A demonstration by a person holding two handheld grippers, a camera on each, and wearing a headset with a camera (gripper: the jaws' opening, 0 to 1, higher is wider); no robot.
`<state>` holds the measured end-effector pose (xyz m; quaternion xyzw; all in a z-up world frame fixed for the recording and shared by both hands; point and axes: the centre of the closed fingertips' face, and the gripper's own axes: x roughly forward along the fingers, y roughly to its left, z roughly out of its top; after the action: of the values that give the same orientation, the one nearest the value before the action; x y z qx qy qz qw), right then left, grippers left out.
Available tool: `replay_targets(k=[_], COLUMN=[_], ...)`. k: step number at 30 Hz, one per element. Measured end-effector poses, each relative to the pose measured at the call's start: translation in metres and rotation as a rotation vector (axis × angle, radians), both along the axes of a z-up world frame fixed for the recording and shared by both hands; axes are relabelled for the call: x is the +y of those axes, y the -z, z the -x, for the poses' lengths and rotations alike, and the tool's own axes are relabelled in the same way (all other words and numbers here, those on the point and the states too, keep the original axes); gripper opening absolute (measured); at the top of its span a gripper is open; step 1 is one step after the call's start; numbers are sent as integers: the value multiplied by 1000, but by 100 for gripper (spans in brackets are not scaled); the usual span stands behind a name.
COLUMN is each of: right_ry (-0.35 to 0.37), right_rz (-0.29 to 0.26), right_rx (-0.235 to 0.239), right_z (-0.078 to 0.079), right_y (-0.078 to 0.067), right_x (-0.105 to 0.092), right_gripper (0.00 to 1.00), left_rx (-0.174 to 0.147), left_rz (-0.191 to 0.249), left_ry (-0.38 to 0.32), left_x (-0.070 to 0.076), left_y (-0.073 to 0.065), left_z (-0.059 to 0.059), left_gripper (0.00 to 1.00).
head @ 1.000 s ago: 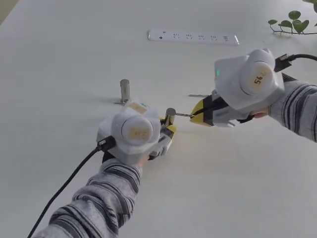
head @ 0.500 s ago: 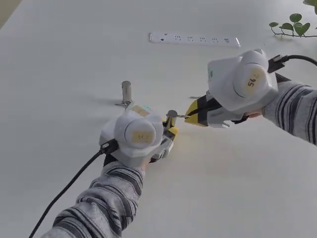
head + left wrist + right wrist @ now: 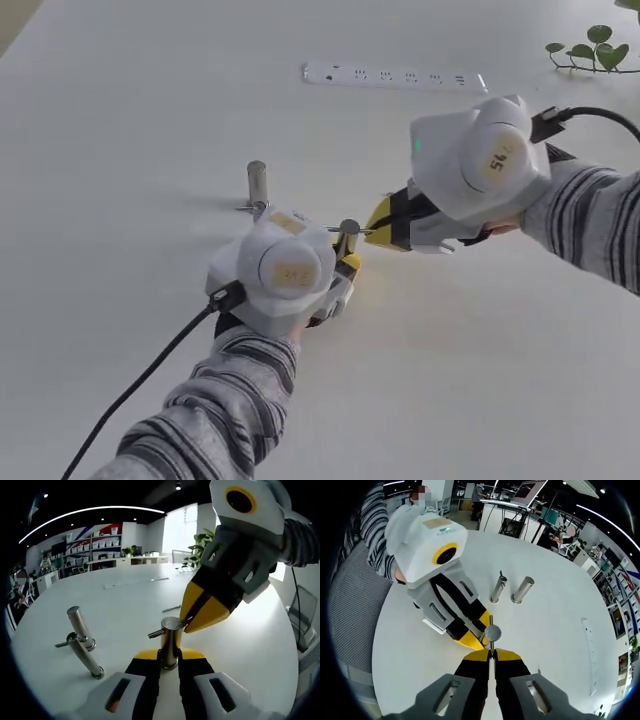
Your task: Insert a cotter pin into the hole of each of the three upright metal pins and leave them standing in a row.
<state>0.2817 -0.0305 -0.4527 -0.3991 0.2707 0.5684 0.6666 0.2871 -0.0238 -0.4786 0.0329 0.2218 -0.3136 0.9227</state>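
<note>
My left gripper (image 3: 345, 262) (image 3: 169, 655) is shut on the lower shaft of an upright metal pin (image 3: 348, 229) (image 3: 170, 639), holding it on the white table. A thin cotter pin (image 3: 155, 633) (image 3: 491, 621) passes through the hole near that pin's top and sticks out on the far side. My right gripper (image 3: 378, 229) (image 3: 491, 654) is shut on the cotter pin's other end, its yellow tips almost against the pin's head (image 3: 493, 632). Two other metal pins (image 3: 76, 622) (image 3: 86, 658) (image 3: 498, 589) (image 3: 522, 590) stand to the left; one of them (image 3: 257, 184) has a cotter pin (image 3: 244, 208) crossing near its base.
A white power strip (image 3: 395, 76) lies at the far side of the table, and a leafy plant (image 3: 590, 45) is at the far right. A loose cotter pin (image 3: 171, 609) lies on the table beyond the held pin. Cables trail from both grippers.
My right gripper has moved left up to the held pin, and the cotter pin has slid through the hole, now showing on the far side. The left gripper has held still.
</note>
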Motion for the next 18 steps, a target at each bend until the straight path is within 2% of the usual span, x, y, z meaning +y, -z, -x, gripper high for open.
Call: replay_targets(k=[4,10,18], right_ry=[4,14,44], right_rz=[-7,-16,-32], right_rx=[-14,-6,-1], right_z=[0,5,3], right_y=[-2,-5,-11], right_x=[3,1,-7], right_gripper=[0,5,2], left_rx=[-1,-1,2], left_rz=[-3,-4,-1], left_ry=[-2,-4,-8], left_x=[0,0,0], left_y=[0,1,1], left_z=[0,0,0], left_gripper=[10,10,10])
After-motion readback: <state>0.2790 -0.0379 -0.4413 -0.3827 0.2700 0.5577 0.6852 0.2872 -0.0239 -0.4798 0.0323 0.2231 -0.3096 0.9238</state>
